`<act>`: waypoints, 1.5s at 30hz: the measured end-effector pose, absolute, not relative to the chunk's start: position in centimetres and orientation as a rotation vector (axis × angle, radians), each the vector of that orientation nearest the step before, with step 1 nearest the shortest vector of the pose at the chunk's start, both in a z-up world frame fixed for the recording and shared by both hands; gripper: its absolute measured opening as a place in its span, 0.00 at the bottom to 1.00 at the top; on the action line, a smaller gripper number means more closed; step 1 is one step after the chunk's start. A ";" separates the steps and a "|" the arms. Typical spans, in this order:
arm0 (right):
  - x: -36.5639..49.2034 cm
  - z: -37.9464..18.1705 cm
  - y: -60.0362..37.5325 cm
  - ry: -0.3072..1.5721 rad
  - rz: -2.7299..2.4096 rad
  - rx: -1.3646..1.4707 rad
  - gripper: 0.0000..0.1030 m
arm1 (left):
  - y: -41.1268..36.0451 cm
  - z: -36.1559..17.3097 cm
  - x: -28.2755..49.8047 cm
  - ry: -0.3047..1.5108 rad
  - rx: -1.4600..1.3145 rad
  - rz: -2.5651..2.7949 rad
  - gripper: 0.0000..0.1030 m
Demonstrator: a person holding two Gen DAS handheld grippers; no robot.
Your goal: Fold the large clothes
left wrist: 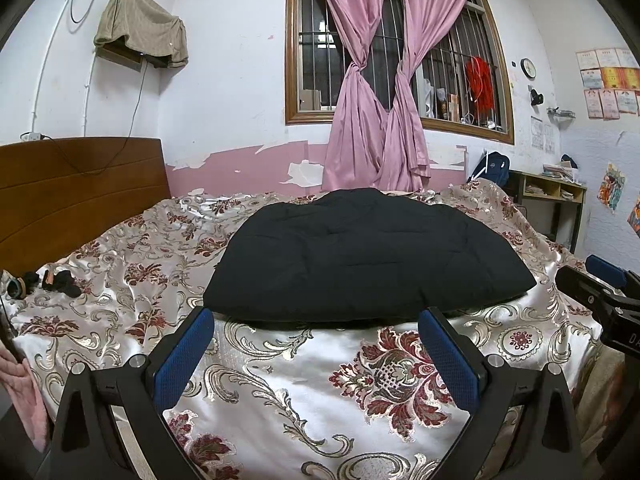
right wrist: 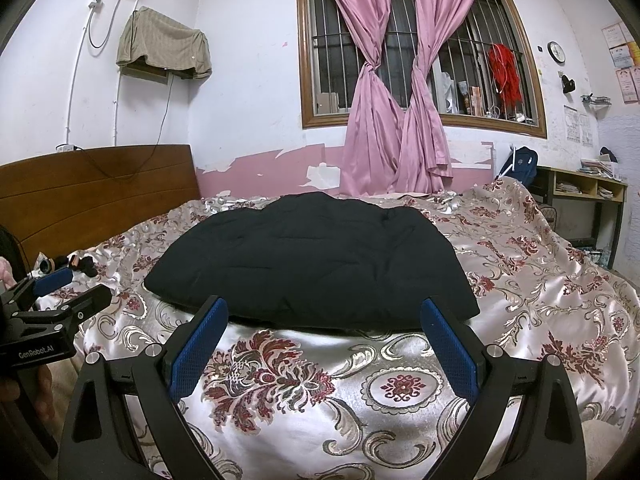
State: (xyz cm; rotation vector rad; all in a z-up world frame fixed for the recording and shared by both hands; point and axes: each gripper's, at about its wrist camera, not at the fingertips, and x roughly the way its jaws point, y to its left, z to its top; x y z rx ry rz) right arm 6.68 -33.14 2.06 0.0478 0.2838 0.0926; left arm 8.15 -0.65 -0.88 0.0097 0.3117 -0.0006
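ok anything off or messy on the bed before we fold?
Mostly tidy. The black garment lies as a flat bundle on the floral bedspread, no spill or damage visible. Only stray bit: small dark items heaped near the headboard. Both grippers, left and right, are open and empty.

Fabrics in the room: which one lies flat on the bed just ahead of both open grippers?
The black padded garment, spread on the floral bedspread; the pink curtains and the beige cloth hang up on the wall.

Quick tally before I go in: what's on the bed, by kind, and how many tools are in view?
Black padded garment: 1
Small dark items near the headboard: a cluster, count unclear
Tools: 2, left tool and right tool, both open
Total: 3, plus the cluster
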 end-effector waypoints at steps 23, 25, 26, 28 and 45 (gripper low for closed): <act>6.7 2.1 -33.1 0.284 0.092 0.048 0.92 | -0.5 -1.0 8.2 0.311 0.011 -0.001 1.00; 6.7 2.1 -33.1 0.284 0.092 0.048 0.92 | -0.5 -1.0 8.2 0.311 0.012 -0.001 1.00; 6.7 2.1 -33.1 0.284 0.093 0.048 0.92 | -0.5 -1.0 8.2 0.311 0.012 0.000 1.00; 6.7 2.1 -33.1 0.284 0.092 0.048 0.92 | -0.4 -1.0 8.2 0.311 0.011 0.000 1.00; 6.7 2.0 -33.0 0.288 0.094 0.046 0.92 | 0.1 -1.0 8.3 0.327 0.006 -0.008 1.00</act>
